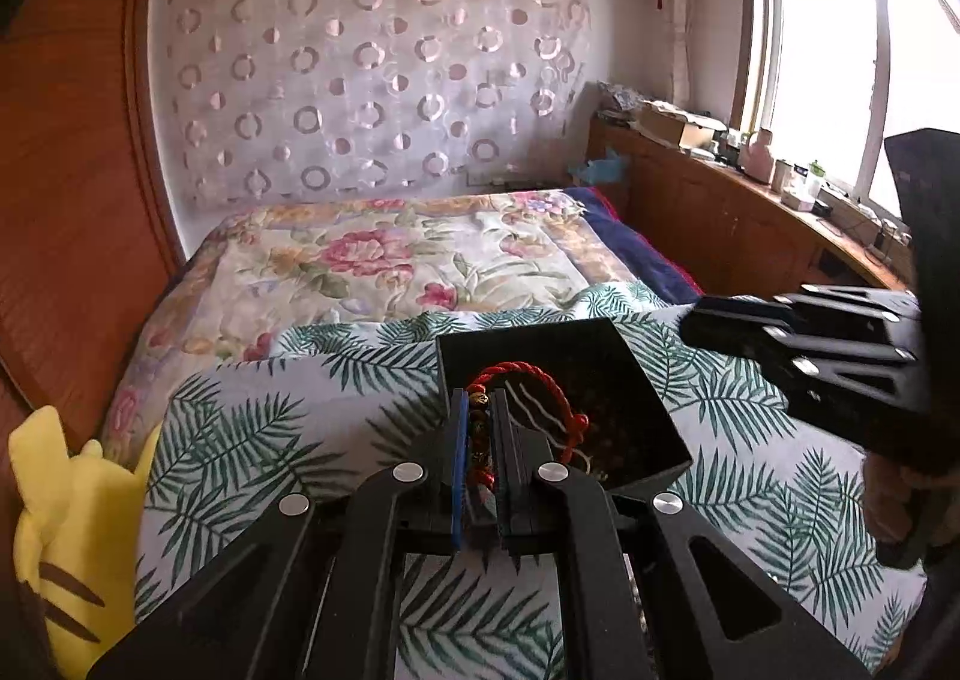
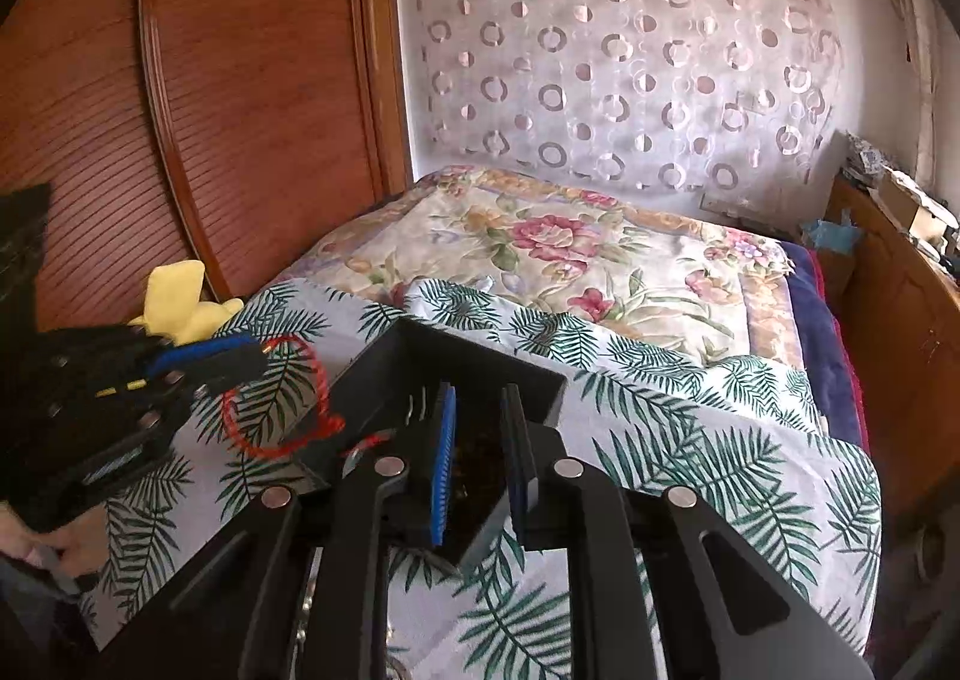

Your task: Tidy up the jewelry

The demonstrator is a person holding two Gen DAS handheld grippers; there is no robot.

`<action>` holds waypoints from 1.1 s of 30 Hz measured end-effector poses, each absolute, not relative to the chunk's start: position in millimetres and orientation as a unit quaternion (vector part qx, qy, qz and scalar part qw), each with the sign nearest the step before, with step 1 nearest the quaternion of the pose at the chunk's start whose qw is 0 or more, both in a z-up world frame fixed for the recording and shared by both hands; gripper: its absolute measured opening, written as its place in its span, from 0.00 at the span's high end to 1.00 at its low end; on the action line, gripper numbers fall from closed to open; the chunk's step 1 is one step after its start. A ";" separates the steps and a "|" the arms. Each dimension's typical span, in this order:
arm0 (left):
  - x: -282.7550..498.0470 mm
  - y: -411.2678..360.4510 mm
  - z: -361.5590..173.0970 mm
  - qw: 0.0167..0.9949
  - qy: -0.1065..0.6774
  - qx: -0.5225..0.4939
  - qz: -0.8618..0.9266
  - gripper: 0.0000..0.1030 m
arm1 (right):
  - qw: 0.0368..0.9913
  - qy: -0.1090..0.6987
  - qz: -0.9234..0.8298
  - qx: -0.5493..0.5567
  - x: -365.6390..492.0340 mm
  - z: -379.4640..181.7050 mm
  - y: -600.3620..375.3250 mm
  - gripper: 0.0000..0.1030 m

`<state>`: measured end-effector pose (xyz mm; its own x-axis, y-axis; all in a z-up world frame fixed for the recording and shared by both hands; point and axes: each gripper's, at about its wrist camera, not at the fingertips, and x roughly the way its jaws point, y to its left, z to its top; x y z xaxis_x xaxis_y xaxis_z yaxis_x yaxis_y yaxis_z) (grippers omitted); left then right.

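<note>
Here the left hand-held gripper (image 1: 478, 416) pinches a red cord bracelet (image 1: 521, 389) above the black box (image 1: 624, 374); the dangling loop could snag the rim. The right hand-held gripper (image 2: 478, 428) hangs half-open, empty.

Black fingers (image 2: 443, 464), blue pads, silver screws.

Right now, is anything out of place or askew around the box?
Nothing spilled or damaged. The red bracelet hangs from the left gripper at the black box's near edge, not yet inside. The right gripper is open over the box.
</note>
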<state>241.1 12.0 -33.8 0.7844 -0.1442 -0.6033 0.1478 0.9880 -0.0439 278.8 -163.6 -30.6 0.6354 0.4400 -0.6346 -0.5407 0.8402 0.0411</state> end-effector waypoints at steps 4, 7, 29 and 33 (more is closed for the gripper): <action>252.6 2.0 -35.3 0.943 0.323 0.010 -0.077 0.94 | 0.901 0.329 0.272 -0.081 270.2 -32.9 -171.2 0.83; 260.1 -4.7 -36.5 0.943 0.325 0.015 -0.076 0.94 | 0.900 0.330 0.273 -0.081 261.6 -35.6 -179.1 0.83; 192.0 0.2 -41.5 0.950 0.296 0.010 -0.096 0.14 | 0.890 0.327 0.309 -0.069 182.0 -59.8 -196.1 0.63; 175.5 6.3 -42.6 0.951 0.294 0.005 -0.098 0.12 | 0.885 0.336 0.312 -0.080 172.8 -71.9 -193.9 0.57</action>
<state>175.5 6.3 -42.6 0.8074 -0.1843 -0.5604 0.1899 0.9806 -0.0488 172.8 -193.9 -71.9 0.5801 0.4981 -0.6445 -0.6056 0.7929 0.0677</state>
